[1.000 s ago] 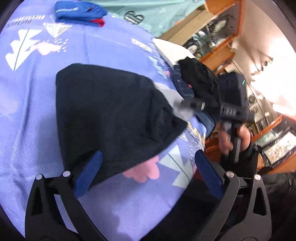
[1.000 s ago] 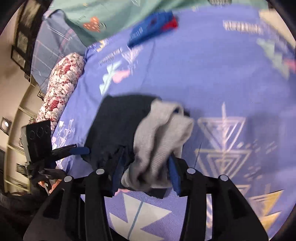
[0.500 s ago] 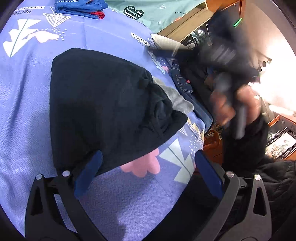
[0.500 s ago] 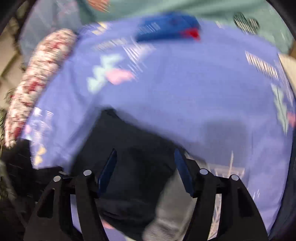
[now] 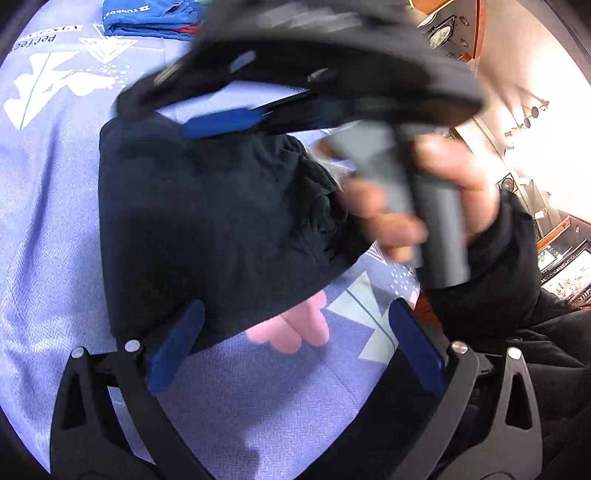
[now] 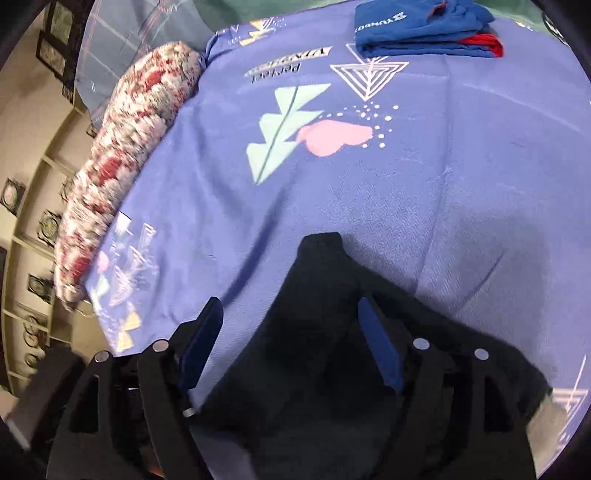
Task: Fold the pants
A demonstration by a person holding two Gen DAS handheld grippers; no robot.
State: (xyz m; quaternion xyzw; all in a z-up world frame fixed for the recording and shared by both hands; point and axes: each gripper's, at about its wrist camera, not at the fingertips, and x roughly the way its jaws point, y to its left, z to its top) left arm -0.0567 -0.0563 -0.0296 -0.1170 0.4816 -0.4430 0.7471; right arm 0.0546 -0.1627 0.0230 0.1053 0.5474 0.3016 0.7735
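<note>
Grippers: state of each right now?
Left gripper: open, holding nothing.
Right gripper: jaws opening over the black pants, gripping nothing.

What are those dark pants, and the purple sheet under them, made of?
The pants look like soft, matte knit, perhaps fleece or jersey: no sheen, crumpling into small folds. A grey lining seems to peek out at one edge. The purple sheet looks like woven cotton or a blend; a fine herringbone weave shows, with printed shapes.

A home bedroom; a bed (image 6: 424, 177) under a purple printed cover, a floral bolster (image 6: 125, 147) along its edge, folded blue clothes (image 6: 424, 29) near its far edge; wooden cabinets (image 5: 476, 33) and framed pictures (image 6: 51, 48) line the walls.
</note>
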